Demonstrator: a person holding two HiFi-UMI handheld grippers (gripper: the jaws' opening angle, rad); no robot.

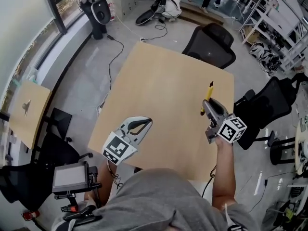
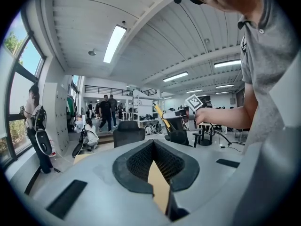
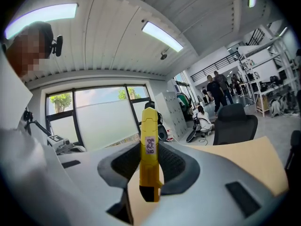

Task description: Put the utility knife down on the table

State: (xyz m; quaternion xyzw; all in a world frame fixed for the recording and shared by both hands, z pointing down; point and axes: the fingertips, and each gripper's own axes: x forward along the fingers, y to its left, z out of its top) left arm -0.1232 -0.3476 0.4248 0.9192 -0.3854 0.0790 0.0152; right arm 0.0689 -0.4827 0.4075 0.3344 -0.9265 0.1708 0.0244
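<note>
The right gripper [image 1: 211,107] has its jaws clamped on the yellow utility knife [image 1: 208,93], which is held in the air above the desk [image 1: 159,81] near its right edge. The knife's long end tilts up and away from the person. The bare right forearm reaches in over the near edge. The left gripper [image 1: 144,124] hovers by the near left corner, its jaws together and empty.
</note>
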